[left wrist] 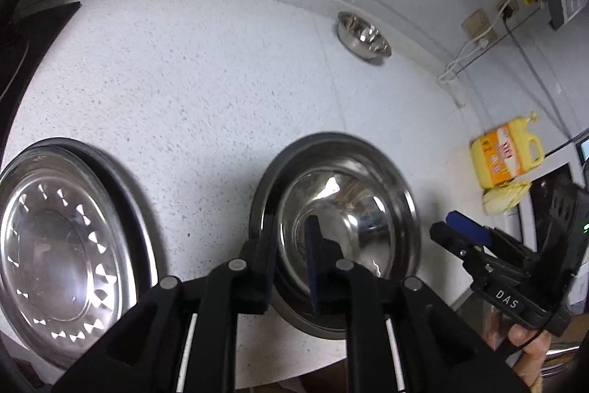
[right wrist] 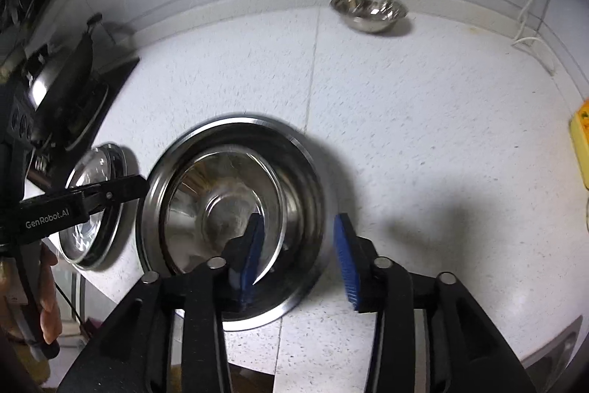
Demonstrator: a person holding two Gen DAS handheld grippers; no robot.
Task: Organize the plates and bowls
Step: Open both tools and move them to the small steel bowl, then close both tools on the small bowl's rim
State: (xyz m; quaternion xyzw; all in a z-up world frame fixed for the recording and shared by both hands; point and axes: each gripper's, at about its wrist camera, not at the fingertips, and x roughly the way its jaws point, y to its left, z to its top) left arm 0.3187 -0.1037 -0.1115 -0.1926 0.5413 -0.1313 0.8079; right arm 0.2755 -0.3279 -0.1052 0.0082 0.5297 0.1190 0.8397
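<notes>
Closest in the left wrist view, the left gripper [left wrist: 291,245] stands at 6 o'clock with its jaws a narrow gap apart. They straddle the near rim of the stacked steel bowls [left wrist: 335,209]: one finger is outside the rim and the blue-padded finger [left wrist: 313,256] inside. I cannot see either pad pressing on the metal. The stack looks like one shiny bowl nested in a wider one, and it sits on the speckled white countertop [left wrist: 202,80] just right of centre.

In the right wrist view, the right gripper [right wrist: 298,245] is at 6 o'clock and clearly open. Its jaws are on either side of the same stack's right-hand rim, one pad over the bowl's inside and the other outside and clear of it.

At 8 o'clock in the left view lies a glass plate [left wrist: 66,245] with a cut pattern, resting on a steel plate just beside the stack. A small steel bowl [left wrist: 362,34] stands alone at 1 o'clock by the back wall, well apart from the rest. At 3 o'clock there are a yellow bottle [left wrist: 504,153] and a pale cloth [left wrist: 506,196]. A hand [left wrist: 530,345] shows at 4 o'clock.
</notes>
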